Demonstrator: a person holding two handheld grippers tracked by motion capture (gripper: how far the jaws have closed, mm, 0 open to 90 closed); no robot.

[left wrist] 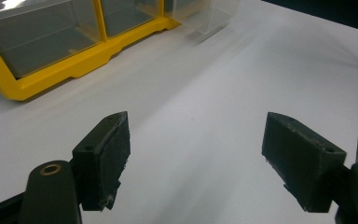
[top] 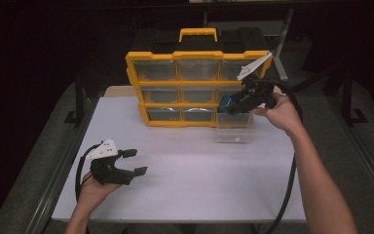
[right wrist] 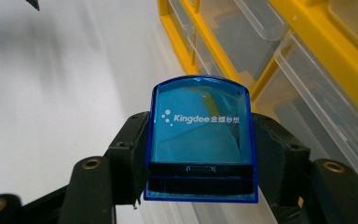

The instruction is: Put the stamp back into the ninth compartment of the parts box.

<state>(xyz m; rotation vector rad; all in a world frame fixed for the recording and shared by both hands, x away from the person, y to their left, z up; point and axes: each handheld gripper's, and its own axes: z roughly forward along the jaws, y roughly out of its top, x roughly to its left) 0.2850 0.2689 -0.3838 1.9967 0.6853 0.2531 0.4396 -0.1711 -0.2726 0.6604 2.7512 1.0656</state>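
The right gripper [top: 241, 101] is held above the rear right of the white tabletop [top: 190, 180], in front of the yellow-framed organiser case with clear plastic drawers [top: 197, 87]. Its jaws are clamped on a translucent blue plastic block with a rounded top edge and white "Kingdee" lettering [right wrist: 200, 140]. In the right gripper view the jaws press against the block's two sides; its lower part carries a dark band, and what lies behind the block is hidden. In the high view the block [top: 228, 103] appears as a small blue patch at the jaw tips, its shape hard to make out.

A clear plastic drawer [top: 234, 127] stands pulled out on the tabletop just in front of the case's lower right corner, below the block. Its contents cannot be made out.

The left gripper [top: 134, 162] rests low over the near left of the tabletop, well apart from the case. Its jaws stand wide with nothing between them; in the left gripper view [left wrist: 196, 154] bare tabletop shows between the pads. The case is cut off at the upper left of that view.
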